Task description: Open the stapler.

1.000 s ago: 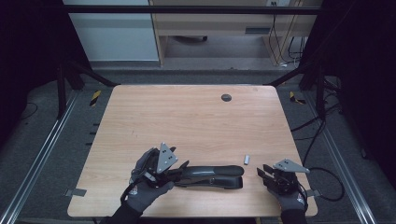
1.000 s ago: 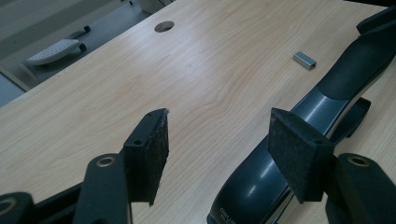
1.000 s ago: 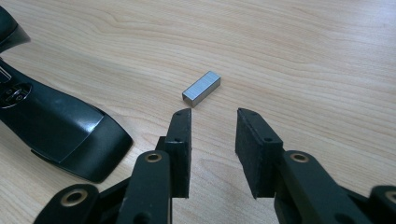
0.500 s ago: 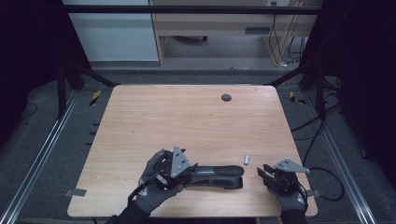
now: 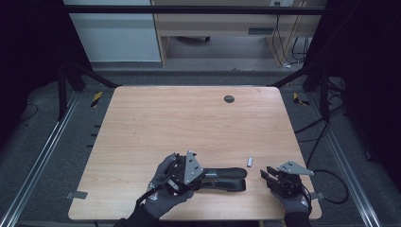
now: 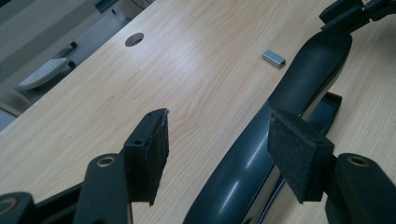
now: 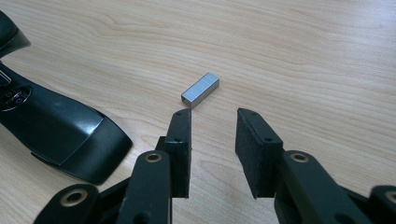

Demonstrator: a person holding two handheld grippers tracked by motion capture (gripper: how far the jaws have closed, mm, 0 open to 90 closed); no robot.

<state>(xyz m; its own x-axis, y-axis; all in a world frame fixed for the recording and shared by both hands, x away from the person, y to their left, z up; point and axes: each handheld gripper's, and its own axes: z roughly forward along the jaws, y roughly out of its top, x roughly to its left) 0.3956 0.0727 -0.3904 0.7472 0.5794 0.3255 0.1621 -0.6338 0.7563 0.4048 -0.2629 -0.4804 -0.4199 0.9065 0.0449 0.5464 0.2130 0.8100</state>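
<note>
Left gripper (image 6: pixel 217 149) stands wide, straddling the black stapler (image 6: pixel 275 121), its pads seemingly clear; right gripper (image 7: pixel 214 140) (empty) gapes before the staple block (image 7: pixel 200 89).

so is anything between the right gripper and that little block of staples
Nothing visible. In the right gripper view the staple block lies on bare table just beyond the open right gripper, nearer its left fingertip. The black stapler sits off to the side, not in the path.
</note>
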